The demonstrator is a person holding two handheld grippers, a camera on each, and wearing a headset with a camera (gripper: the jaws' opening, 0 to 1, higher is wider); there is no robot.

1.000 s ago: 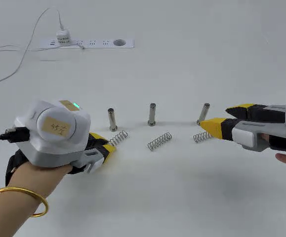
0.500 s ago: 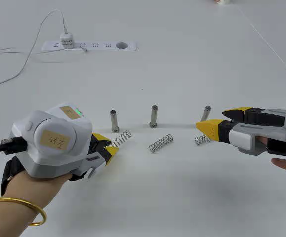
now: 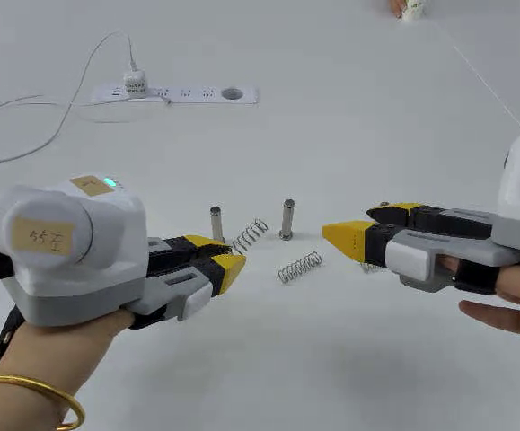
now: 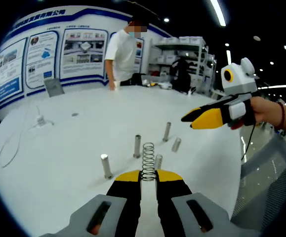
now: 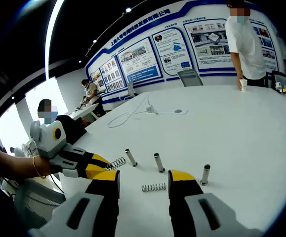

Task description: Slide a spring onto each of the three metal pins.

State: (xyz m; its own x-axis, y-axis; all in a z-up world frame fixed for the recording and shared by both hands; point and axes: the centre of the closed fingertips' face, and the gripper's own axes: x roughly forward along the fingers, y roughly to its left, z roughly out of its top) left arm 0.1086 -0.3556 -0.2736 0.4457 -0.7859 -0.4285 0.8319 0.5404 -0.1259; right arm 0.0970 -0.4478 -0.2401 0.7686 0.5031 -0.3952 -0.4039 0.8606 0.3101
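Head view: white table (image 3: 331, 359); L hand brings the left gripper (image 3: 228, 260) in from the lower left, jaws nearly together, pinching one end of the held spring (image 3: 251, 235); the spring slants up and away from the tips, free end seen betw. the left pin (image 3: 215, 223) and the mid pin (image 3: 287, 218); both pins upright on the table; mid spring (image 3: 299, 267) lies flat just in front of the mid pin, touching nothing; right gripper (image 3: 349, 222) comes in from the right, jaws apart, nothing betw. them, tips near the mid spring but clear of it; power strip (image 3: 183, 92) w/ plug and cable at the far side.

Left gripper view: own jaws close on the coil, which stands straight up betw. the yellow tips; three pins in a row beyond, the right pin (image 4: 167, 131) farthest; third spring (image 4: 176, 144) flat on the table beside the right pin; right gripper hangs above at upper right.

Right gripper view: own jaws wide apart, holding nothing; mid spring on the table betw. them, untouched; all three pins bare; left gripper at left w/ its spring; a person (image 5: 244, 44) stands at the far edge next to a cup (image 5: 243, 85).
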